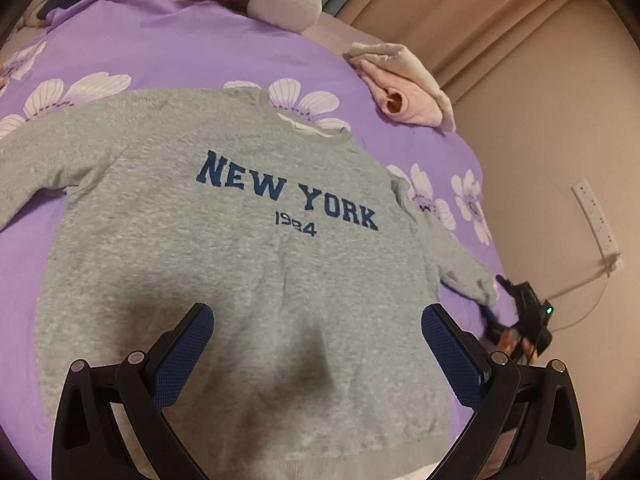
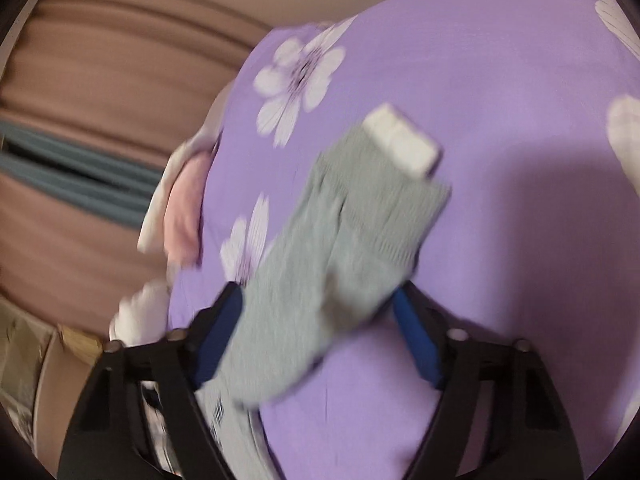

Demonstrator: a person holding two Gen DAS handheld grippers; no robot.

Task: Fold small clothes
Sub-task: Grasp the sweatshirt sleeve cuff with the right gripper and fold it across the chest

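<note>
Sweatshirt [image 1: 240, 248], the grey New York one, lies flat on the purple bedsheet [image 1: 160, 40] under my left gripper [image 1: 316, 320], jaws wide and empty, while my right gripper [image 2: 318, 312] straddles its sleeve [image 2: 340, 232] without pinching.

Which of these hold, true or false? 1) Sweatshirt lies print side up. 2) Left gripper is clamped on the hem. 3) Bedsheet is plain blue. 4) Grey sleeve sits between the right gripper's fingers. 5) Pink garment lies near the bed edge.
1) True: the grey sweatshirt lies flat with NEW YORK facing up.
2) False: the left gripper is open above the lower body of the sweatshirt, gripping nothing.
3) False: the bedsheet is purple with white flowers.
4) True: the sleeve runs between the right gripper fingers; the blurred view does not show whether the pads press it.
5) True: the pink garment lies near the edge.
</note>
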